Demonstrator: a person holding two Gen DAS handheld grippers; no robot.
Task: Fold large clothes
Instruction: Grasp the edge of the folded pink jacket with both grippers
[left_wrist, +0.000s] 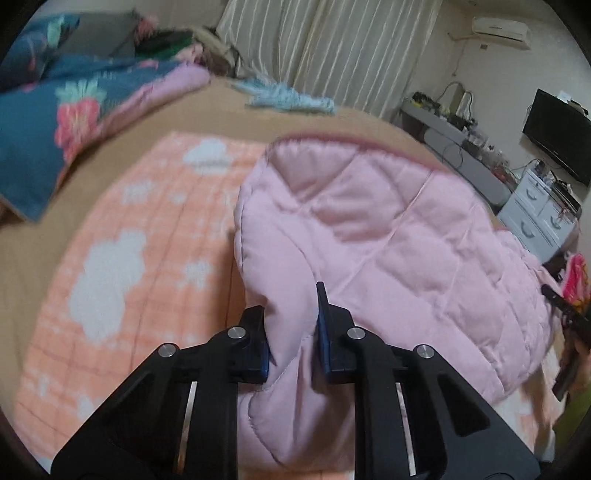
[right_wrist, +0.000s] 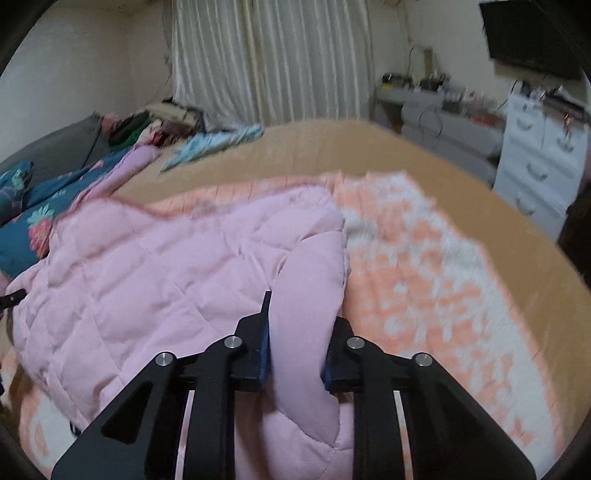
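Observation:
A pink quilted padded jacket (left_wrist: 388, 236) lies on an orange-and-white cloud-patterned blanket (left_wrist: 122, 258) on the bed. My left gripper (left_wrist: 293, 332) is shut on a thick fold at the jacket's left edge. In the right wrist view the jacket (right_wrist: 166, 273) spreads to the left, and my right gripper (right_wrist: 299, 339) is shut on a thick fold at its right edge. The blanket (right_wrist: 443, 266) shows to the right. Each gripper's fingertips are partly buried in the fabric.
A blue floral quilt (left_wrist: 55, 122) lies bunched at the bed's far left. A light blue cloth (left_wrist: 291, 98) lies at the far edge near the curtains. A white drawer unit (right_wrist: 543, 158), a cluttered desk (left_wrist: 461, 140) and a wall television (left_wrist: 557, 136) stand to the right.

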